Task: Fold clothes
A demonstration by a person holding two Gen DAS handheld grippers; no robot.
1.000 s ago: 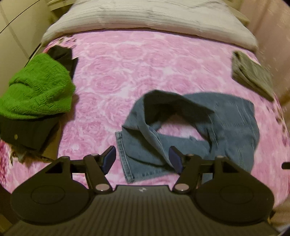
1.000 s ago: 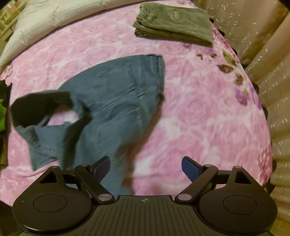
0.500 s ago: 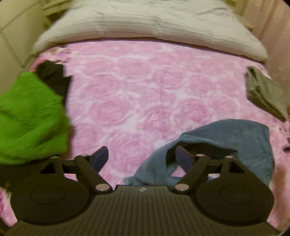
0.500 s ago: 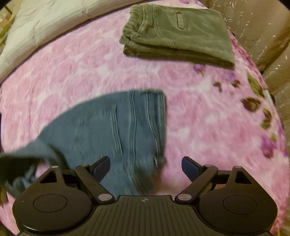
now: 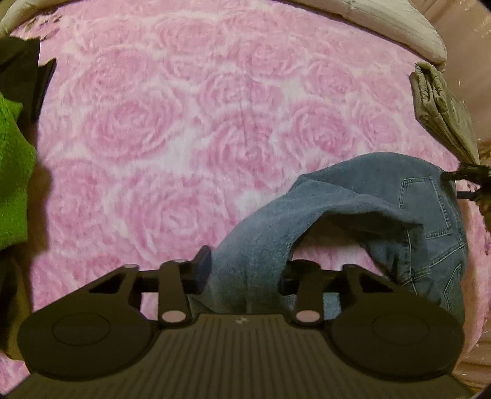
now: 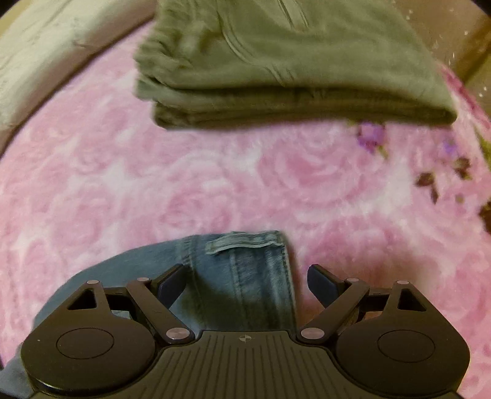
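Observation:
Blue jeans [image 5: 383, 211] lie rumpled on the pink rose-patterned bed cover [image 5: 184, 138]. One bunched leg runs between the fingers of my left gripper [image 5: 245, 267]; the jaws are fairly wide and straddle the leg, with the right finger hidden behind the denim. In the right wrist view the jeans' waistband with a belt loop [image 6: 242, 245] lies between the fingers of my right gripper [image 6: 245, 276], which is open just above it. The right gripper's tip shows in the left wrist view [image 5: 466, 178] at the jeans' far right.
Folded olive-green trousers [image 6: 291, 67] lie just beyond the waistband; they also show in the left wrist view [image 5: 442, 110]. A green knit garment [image 5: 12, 172] and dark clothing [image 5: 21, 73] sit at the left. A grey pillow [image 5: 383, 21] is at the bed's head.
Both grippers moved forward and down onto the jeans. The left now straddles the leg; the right sits over the waistband, much nearer the folded olive trousers.

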